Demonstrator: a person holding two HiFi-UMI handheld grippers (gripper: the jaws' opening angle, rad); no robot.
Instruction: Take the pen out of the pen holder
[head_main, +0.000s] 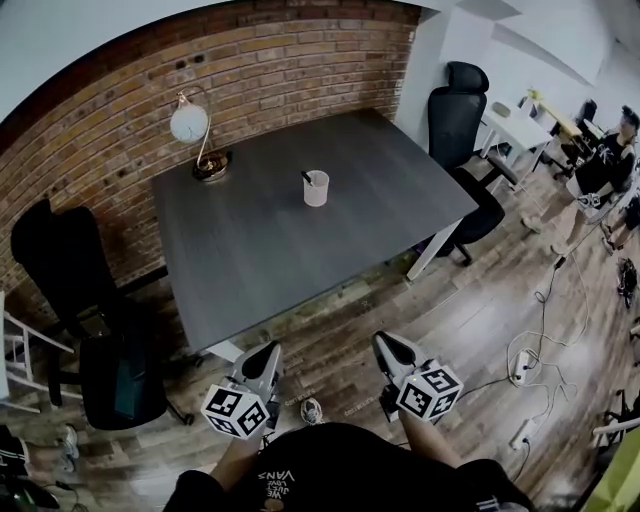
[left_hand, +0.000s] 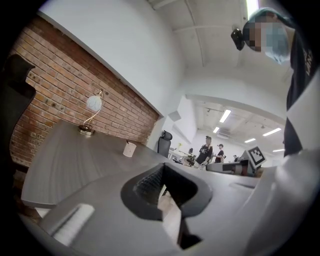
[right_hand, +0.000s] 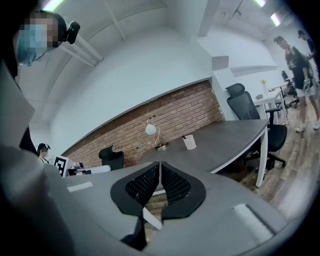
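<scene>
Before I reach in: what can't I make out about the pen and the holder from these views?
- Pen: too small in the head view. Only a dark end shows above the rim, so its type and lean are unclear.
- Holder inside: hidden by its own wall in both gripper views, so I cannot tell if it holds anything else.
- Pen's lower part: hidden inside the holder in all views.

The head view looks steeply down from above the person, well back from the grey table (head_main: 300, 260), taking in its whole top, the brick wall (head_main: 110, 140) behind and the left gripper (head_main: 266, 352) and right gripper (head_main: 388, 344) at the bottom. Each gripper view looks low along its own jaws across that table from the near side — both share the pen holder (left_hand: 129, 149), globe lamp (right_hand: 150, 129) and brick wall.
</scene>
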